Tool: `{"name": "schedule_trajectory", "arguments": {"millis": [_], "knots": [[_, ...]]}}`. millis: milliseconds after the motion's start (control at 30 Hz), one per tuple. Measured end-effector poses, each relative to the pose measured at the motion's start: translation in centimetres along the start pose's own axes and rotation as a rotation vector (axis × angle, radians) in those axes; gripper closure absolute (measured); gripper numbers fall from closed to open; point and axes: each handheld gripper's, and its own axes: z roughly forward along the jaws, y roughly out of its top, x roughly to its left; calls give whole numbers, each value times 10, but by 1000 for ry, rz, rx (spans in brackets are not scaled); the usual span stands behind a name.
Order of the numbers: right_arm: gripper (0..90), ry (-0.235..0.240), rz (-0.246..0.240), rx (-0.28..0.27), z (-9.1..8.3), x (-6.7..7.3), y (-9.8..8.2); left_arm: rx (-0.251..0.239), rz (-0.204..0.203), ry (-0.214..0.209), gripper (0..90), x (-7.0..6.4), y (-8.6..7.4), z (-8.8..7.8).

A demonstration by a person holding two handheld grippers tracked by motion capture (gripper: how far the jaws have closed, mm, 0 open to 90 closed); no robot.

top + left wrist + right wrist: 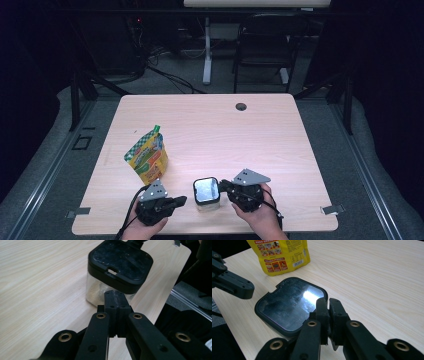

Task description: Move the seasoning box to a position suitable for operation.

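Note:
A clear square jar with a black lid (206,192) stands near the table's front edge, between my two grippers. Its lid (120,262) has a small slot on the side facing the left gripper. My left gripper (176,202) (117,296) is shut with nothing between its jaws, its tips just short of the jar's clear wall. My right gripper (223,186) (328,303) lies against the lid's (289,305) right edge, its jaws together except for a thin slit. Whether it pinches the rim I cannot tell. A yellow snack pouch (145,157) (279,255) stands to the jar's left.
The light wooden table (225,130) has a cable hole (241,106) at its far edge. Beyond the table stand a black chair (265,45) and a white desk leg (207,55). The table's front edge runs just under both hands.

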Motion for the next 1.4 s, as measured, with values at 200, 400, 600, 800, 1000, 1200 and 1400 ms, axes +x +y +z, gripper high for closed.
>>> {"name": "schedule_trajectory", "arguments": {"millis": [200,400,600,800,1000,1200,1400], "knots": [[864,7,5,-2,0,-1,-1,23,22,-19,900,-6,3,9],[863,9,4,-2,0,-1,-1,27,26,-32,900,-9,2,14],[864,8,8,-5,0,-1,-1,34,30,-38,900,-10,2,16],[863,7,8,-3,-1,-1,-1,35,26,-40,900,-10,2,16],[863,8,9,-4,-1,-1,-1,22,27,-35,900,-10,3,15],[864,11,15,-6,-1,-1,-2,24,30,-39,900,-10,4,14],[864,11,17,-6,-1,-1,-2,15,32,-39,900,-10,5,13]]}}
